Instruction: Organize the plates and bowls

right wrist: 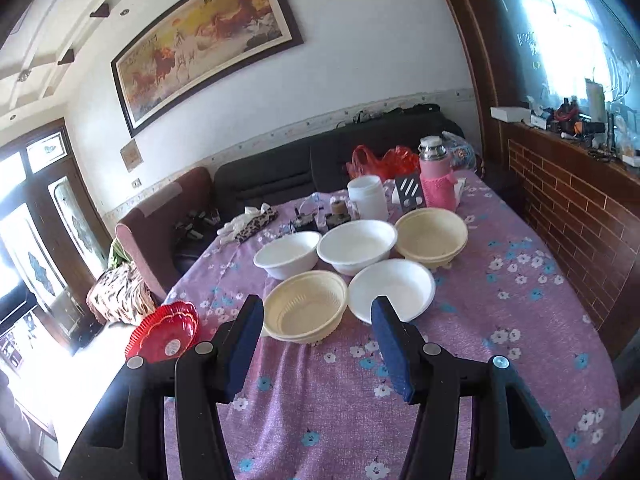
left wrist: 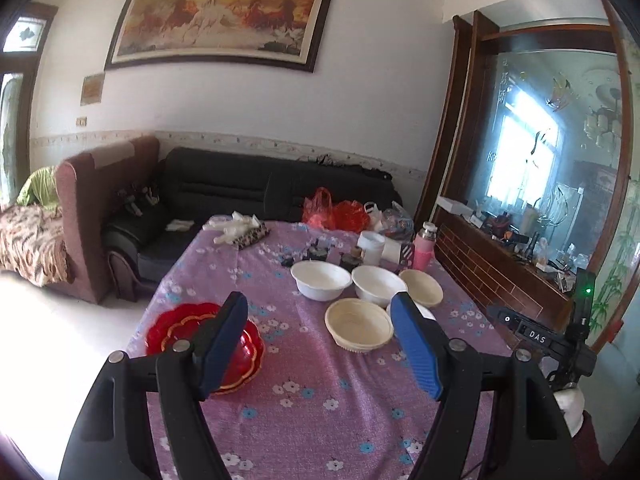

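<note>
Several bowls stand on the purple flowered tablecloth [right wrist: 520, 320]. At the back are two white bowls [right wrist: 288, 254] [right wrist: 356, 244] and a cream bowl [right wrist: 430, 236]. Nearer are a cream bowl stack [right wrist: 306, 308] and a white bowl [right wrist: 394, 288]. Red scalloped plates [right wrist: 168, 336] lie stacked at the table's left edge. My right gripper [right wrist: 317, 302] hangs open and empty above the near cloth, short of the bowls. My left gripper [left wrist: 318, 300] is open and empty too, with the red plates [left wrist: 192, 332] behind its left finger and the cream stack [left wrist: 358, 326] between the fingers, farther off.
A white jar [right wrist: 368, 198], a pink flask [right wrist: 436, 178], small dark items and red bags [right wrist: 380, 162] crowd the table's far end. A leopard pouch with gloves [right wrist: 252, 222] lies far left. A dark sofa [left wrist: 240, 188] stands behind, a wooden cabinet [right wrist: 580, 208] to the right.
</note>
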{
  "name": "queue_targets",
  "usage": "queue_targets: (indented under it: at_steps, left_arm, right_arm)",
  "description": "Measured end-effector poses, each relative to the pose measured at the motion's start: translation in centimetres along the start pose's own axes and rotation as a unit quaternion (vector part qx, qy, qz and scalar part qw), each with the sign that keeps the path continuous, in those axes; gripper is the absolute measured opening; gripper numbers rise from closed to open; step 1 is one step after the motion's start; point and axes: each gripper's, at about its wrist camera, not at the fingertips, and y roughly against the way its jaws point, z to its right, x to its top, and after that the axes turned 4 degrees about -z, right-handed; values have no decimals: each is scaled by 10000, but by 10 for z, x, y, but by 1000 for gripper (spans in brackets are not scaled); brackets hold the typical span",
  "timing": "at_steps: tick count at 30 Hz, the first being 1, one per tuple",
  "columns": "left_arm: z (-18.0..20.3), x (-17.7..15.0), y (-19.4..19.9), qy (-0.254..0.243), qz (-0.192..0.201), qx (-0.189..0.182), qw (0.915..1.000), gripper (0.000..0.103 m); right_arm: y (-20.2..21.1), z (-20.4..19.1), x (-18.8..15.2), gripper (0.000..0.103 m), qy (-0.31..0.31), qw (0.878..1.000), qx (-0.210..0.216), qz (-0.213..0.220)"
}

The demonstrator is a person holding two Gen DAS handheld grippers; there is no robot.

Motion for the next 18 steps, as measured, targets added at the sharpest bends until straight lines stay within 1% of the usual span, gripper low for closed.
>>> queue_targets:
  at_steps: [3,5,6,7,9,10,11,12,13,15,16,18]
  left_arm:
    - [6,25,39,-294,346,387,9982,76]
    - [11,46,61,-514,475,732,9949,82]
    - [15,58,70,-678,529,1001,9913,88]
    - [20,68,78,-846,596,1289,9862,90]
    - [29,90,90,-1157,814,1902,9715,94]
    - [32,100,94,-1219,922,2094,9658,100]
    - [33,110,95,-1215,978,2199,9630,102]
    - [33,120,92,-1158,948,2191,9641,103]
    - [31,128,85,-1071,835,2086,9685,103]
    - [28,135,62,-886,565,1709,9797,103]
    - [26,133,45,-793,438,1544,9839,103]
    - [23,122,6,-649,163,1299,9893,103]
  right_arm:
    - [43,0,23,60,-15,9996,-65,283]
    - [69,-1,49,60,13,9993,-56,382]
    - [82,-1,65,60,23,9990,-75,448]
    - [96,-2,81,62,29,9986,-114,508]
    - [119,-6,117,63,104,9982,-287,515]
    - [131,-9,136,64,155,9975,-412,556]
    - [141,-12,154,65,226,9963,-573,601]
    - [150,-17,172,72,303,9946,-775,628]
    - [156,-21,190,79,376,9924,-977,651]
    - [162,-28,214,86,467,9899,-1161,666]
    - [161,-30,221,87,471,9897,-1171,670]
    - [148,-31,222,88,447,9917,-1039,617]
